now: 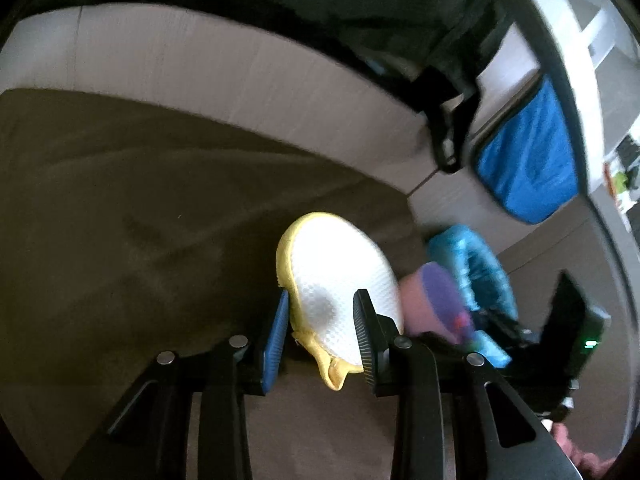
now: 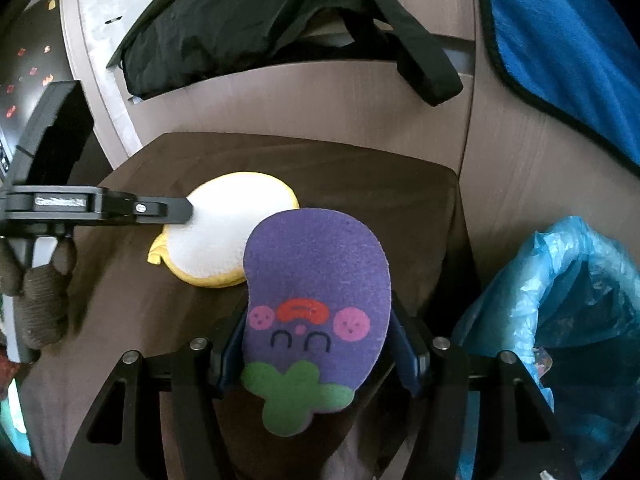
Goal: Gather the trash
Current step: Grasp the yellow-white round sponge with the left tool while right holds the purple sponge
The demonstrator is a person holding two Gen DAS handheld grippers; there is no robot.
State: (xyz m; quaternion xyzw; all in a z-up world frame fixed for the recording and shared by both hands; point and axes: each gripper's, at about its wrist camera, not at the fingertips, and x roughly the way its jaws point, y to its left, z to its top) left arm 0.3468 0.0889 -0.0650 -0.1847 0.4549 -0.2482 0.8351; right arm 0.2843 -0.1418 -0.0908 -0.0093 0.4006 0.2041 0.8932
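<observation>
The purple sponge (image 2: 316, 308) is held between the pads of the right gripper (image 2: 316, 354), above the brown mat (image 2: 360, 184). The white sponge (image 1: 340, 280) is clamped in the left gripper (image 1: 320, 324), seemingly at the mat. The pickup step appears done; next, both likely need carrying to the blue bag (image 2: 560, 300) and releasing inside.

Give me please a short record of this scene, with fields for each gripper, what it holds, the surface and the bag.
left gripper: closed on the white and yellow sponge
right gripper: closed on the purple eggplant sponge
surface: brown cloth; the white and yellow sponge rests on it
bag: blue plastic bag, open, beside the right gripper
background: black bag, blue towel
</observation>
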